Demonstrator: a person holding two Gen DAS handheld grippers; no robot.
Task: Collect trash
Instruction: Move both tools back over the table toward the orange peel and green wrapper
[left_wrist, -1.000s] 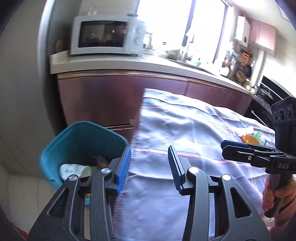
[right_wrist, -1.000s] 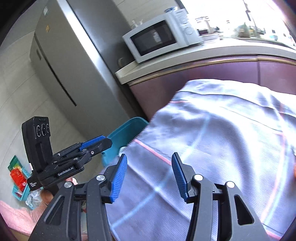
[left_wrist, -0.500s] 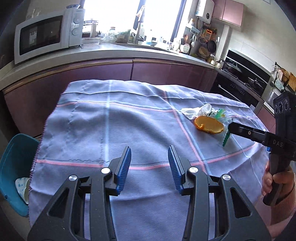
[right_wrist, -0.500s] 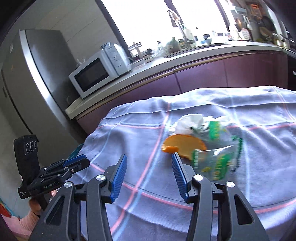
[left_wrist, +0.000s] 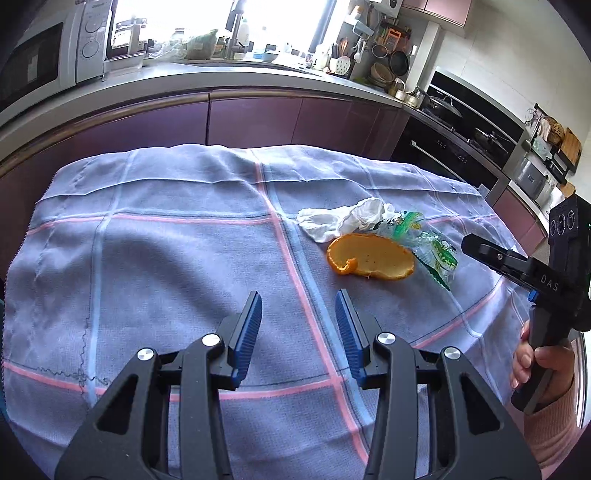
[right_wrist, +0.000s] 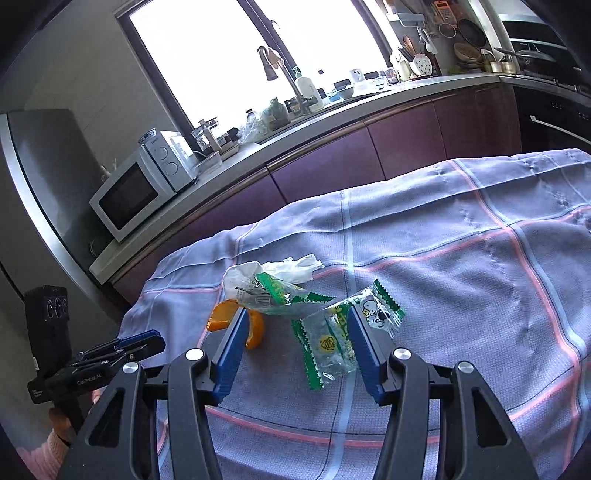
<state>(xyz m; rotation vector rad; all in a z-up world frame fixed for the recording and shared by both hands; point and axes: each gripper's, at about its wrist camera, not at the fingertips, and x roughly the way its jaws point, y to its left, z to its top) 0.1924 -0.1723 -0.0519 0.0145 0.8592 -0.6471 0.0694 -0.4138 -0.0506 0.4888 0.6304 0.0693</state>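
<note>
A small heap of trash lies on the checked lilac tablecloth (left_wrist: 166, 258): an orange peel (left_wrist: 371, 256), a crumpled white tissue (left_wrist: 343, 219) and clear green-edged wrappers (left_wrist: 432, 247). My left gripper (left_wrist: 298, 314) hovers open over bare cloth, short of the peel, nothing between its fingers. In the right wrist view my right gripper (right_wrist: 295, 332) is opening its jaws just above a clear wrapper (right_wrist: 332, 339); the pads do not press on it. A second wrapper (right_wrist: 280, 297), the tissue (right_wrist: 291, 267) and the peel (right_wrist: 236, 321) lie just beyond.
A purple kitchen counter with a microwave (right_wrist: 140, 188), sink tap and bottles runs behind the table. An oven and hob (left_wrist: 461, 122) stand at the right. A person's hand (left_wrist: 539, 365) holds the right gripper's handle at the table's right edge.
Both grippers swung away from the teal bin at the table's left end and across the cloth to the trash heap. The right gripper's jaws stand slightly wider than before.
</note>
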